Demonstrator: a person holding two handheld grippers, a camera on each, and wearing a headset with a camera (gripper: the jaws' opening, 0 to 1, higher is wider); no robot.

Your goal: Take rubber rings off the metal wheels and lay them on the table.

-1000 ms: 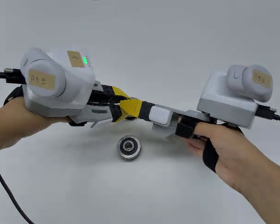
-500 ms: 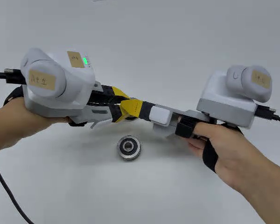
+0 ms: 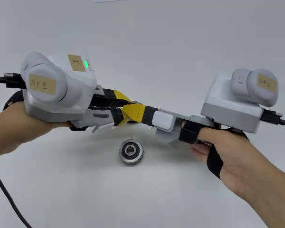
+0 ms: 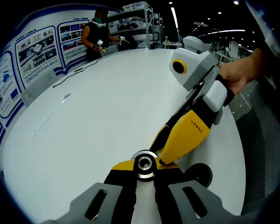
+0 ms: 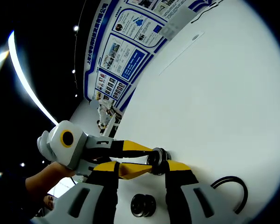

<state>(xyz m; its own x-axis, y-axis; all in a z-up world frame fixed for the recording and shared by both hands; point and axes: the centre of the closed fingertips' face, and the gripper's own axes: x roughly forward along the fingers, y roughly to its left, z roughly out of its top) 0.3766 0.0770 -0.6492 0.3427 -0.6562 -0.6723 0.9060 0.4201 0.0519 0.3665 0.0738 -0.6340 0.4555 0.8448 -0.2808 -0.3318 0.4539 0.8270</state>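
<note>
Two grippers meet just above the spare dark-rimmed metal wheel [image 3: 131, 151] on the white table [image 3: 190, 42]: hold the small silver wheel [image 4: 144, 164] pinched firm in your left gripper [image 4: 144, 171] while your right gripper [image 5: 155, 168], whose bite I cannot tell, peels its black rubber ring [image 5: 157, 159] off evenly

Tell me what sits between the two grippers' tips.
A metal wheel, held by the left gripper, with the right gripper at its rim; the left gripper view shows it best.
</note>
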